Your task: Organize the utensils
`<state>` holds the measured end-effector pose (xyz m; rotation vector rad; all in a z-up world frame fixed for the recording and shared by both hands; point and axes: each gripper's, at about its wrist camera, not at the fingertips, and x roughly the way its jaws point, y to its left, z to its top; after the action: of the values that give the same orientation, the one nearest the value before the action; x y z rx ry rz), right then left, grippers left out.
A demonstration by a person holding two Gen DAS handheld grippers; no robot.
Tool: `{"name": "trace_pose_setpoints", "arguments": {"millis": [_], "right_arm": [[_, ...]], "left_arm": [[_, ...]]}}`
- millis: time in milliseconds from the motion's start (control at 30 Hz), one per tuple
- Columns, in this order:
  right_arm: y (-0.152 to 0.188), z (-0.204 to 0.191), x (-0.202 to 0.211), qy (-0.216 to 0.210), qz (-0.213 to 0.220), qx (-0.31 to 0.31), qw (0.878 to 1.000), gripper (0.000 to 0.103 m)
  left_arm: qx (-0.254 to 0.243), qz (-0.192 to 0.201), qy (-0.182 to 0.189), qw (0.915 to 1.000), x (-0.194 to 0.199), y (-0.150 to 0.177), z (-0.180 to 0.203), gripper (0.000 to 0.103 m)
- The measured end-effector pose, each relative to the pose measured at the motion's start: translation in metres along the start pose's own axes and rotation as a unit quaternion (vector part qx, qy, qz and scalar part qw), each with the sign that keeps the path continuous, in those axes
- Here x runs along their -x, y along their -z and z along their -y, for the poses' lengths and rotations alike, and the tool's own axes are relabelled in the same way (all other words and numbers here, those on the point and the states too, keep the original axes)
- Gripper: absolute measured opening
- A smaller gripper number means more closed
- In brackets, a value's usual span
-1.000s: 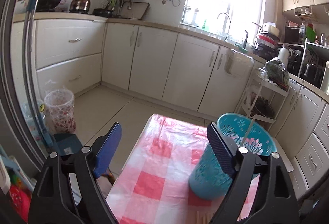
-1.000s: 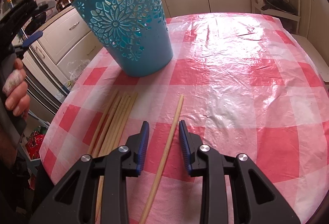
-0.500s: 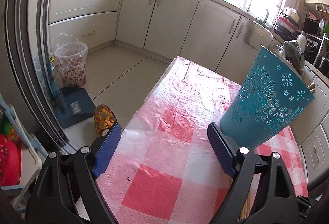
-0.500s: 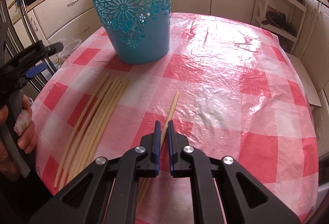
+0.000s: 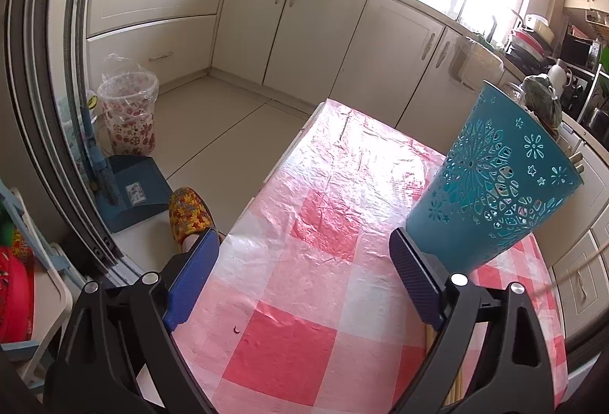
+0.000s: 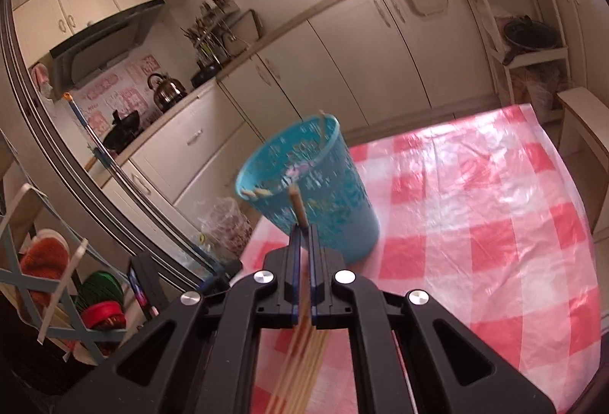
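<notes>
A teal perforated basket (image 6: 308, 185) stands on the red-and-white checked table (image 6: 495, 223), with a few chopsticks leaning inside it. My right gripper (image 6: 303, 229) is shut on a single wooden chopstick (image 6: 297, 208), held above the table with its tip pointing at the basket's near rim. Several more chopsticks (image 6: 304, 360) lie on the cloth under the gripper. In the left wrist view the basket (image 5: 495, 178) is at the right. My left gripper (image 5: 300, 273) is open and empty, over the table's left edge, its right finger close to the basket's base.
A floral waste bin (image 5: 127, 113) and a blue dustpan (image 5: 129, 193) stand on the floor left of the table. A slipper (image 5: 188, 212) is near the table edge. Cabinets (image 5: 304, 33) line the far wall. A wire rack (image 6: 57, 292) is at the left.
My right gripper has lifted the chopstick off the table and swung it up toward the basket. My left gripper has shifted only slightly and stays open.
</notes>
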<state>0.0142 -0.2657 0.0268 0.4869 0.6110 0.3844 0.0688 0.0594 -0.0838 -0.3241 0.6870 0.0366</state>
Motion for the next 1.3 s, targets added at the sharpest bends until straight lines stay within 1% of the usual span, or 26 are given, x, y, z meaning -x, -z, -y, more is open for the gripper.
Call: {"name": "trace_pose_setpoints", "arguments": {"millis": [67, 167, 233, 267, 300, 333, 367, 400, 500, 567, 667, 767, 867, 900, 933, 967, 1000, 1033, 1100, 1133, 1200, 1233, 1300], "right_arm": [[-0.016, -0.015, 0.0, -0.008, 0.02, 0.014, 1.0, 0.004], [-0.031, -0.029, -0.003, -0.007, 0.031, 0.037, 0.999, 0.004], [-0.031, -0.03, -0.008, 0.006, 0.019, 0.046, 0.999, 0.004], [-0.028, -0.026, -0.013, 0.019, 0.009, 0.042, 0.999, 0.005], [-0.022, -0.019, -0.018, 0.035, -0.005, 0.031, 0.999, 0.007], [-0.013, -0.008, -0.023, 0.051, -0.021, 0.012, 0.998, 0.027], [-0.002, 0.004, -0.029, 0.066, -0.035, -0.011, 0.997, 0.052], [0.008, 0.017, -0.034, 0.084, -0.04, -0.033, 0.995, 0.056], [0.035, 0.059, -0.05, 0.125, -0.077, -0.095, 0.985, 0.056], [0.043, 0.072, -0.058, 0.151, -0.088, -0.094, 0.98, 0.056], [0.042, 0.082, -0.072, 0.178, -0.091, -0.107, 0.974, 0.056], [0.034, 0.074, -0.098, 0.218, -0.089, -0.075, 0.969, 0.057], [0.029, 0.073, -0.132, 0.259, -0.114, -0.046, 0.958, 0.059], [0.029, 0.071, -0.142, 0.273, -0.128, -0.026, 0.953, 0.059], [0.031, 0.067, -0.149, 0.283, -0.138, 0.001, 0.949, 0.061], [0.033, 0.063, -0.152, 0.288, -0.152, 0.028, 0.945, 0.063], [0.035, 0.059, -0.152, 0.283, -0.162, 0.054, 0.944, 0.064], [0.038, 0.058, -0.15, 0.273, -0.175, 0.071, 0.943, 0.064], [0.046, 0.056, -0.141, 0.255, -0.213, 0.117, 0.936, 0.065], [0.051, 0.056, -0.133, 0.241, -0.226, 0.134, 0.934, 0.065], [0.055, 0.067, -0.113, 0.221, -0.245, 0.134, 0.934, 0.065], [0.053, 0.076, -0.102, 0.219, -0.24, 0.114, 0.939, 0.065], [0.044, 0.095, -0.086, 0.245, -0.209, 0.058, 0.945, 0.065]], "left_arm": [[0.001, -0.001, 0.001, 1.0, 0.0, 0.0, -0.001, 0.087], [0.004, -0.002, 0.003, 1.0, -0.001, 0.0, -0.001, 0.087], [0.005, -0.002, 0.005, 1.0, -0.002, 0.0, -0.002, 0.087], [0.006, -0.003, 0.006, 1.0, -0.002, 0.0, -0.002, 0.087], [0.006, -0.003, 0.007, 1.0, -0.003, 0.0, -0.003, 0.087], [0.007, -0.003, 0.008, 0.9999, -0.003, 0.0, -0.003, 0.087], [0.006, -0.003, 0.009, 0.9999, -0.003, 0.001, -0.003, 0.087], [0.006, -0.004, 0.01, 0.9999, -0.003, 0.001, -0.002, 0.087], [0.008, -0.006, 0.014, 0.9999, -0.004, 0.001, -0.003, 0.088], [0.008, -0.008, 0.015, 0.9998, -0.005, 0.001, -0.003, 0.088], [0.005, -0.01, 0.017, 0.9998, -0.006, 0.001, -0.001, 0.088], [0.002, -0.012, 0.016, 0.9998, -0.007, 0.001, 0.0, 0.088], [0.006, -0.013, 0.017, 0.9998, -0.008, 0.001, -0.001, 0.088], [0.007, -0.014, 0.017, 0.9997, -0.008, 0.001, -0.001, 0.088], [0.009, -0.014, 0.017, 0.9997, -0.008, 0.0, -0.002, 0.088], [0.01, -0.014, 0.017, 0.9997, -0.009, 0.0, -0.002, 0.088], [0.01, -0.014, 0.018, 0.9997, -0.009, 0.0, -0.002, 0.088], [0.011, -0.014, 0.018, 0.9997, -0.009, 0.0, -0.002, 0.088], [0.012, -0.014, 0.019, 0.9997, -0.009, 0.0, -0.002, 0.089], [0.012, -0.013, 0.019, 0.9997, -0.009, 0.0, -0.003, 0.089], [0.014, -0.011, 0.02, 0.9996, -0.008, 0.001, -0.003, 0.089], [0.015, -0.01, 0.021, 0.9996, -0.008, 0.001, -0.003, 0.089], [0.015, -0.01, 0.021, 0.9996, -0.008, 0.001, -0.003, 0.09]]}}
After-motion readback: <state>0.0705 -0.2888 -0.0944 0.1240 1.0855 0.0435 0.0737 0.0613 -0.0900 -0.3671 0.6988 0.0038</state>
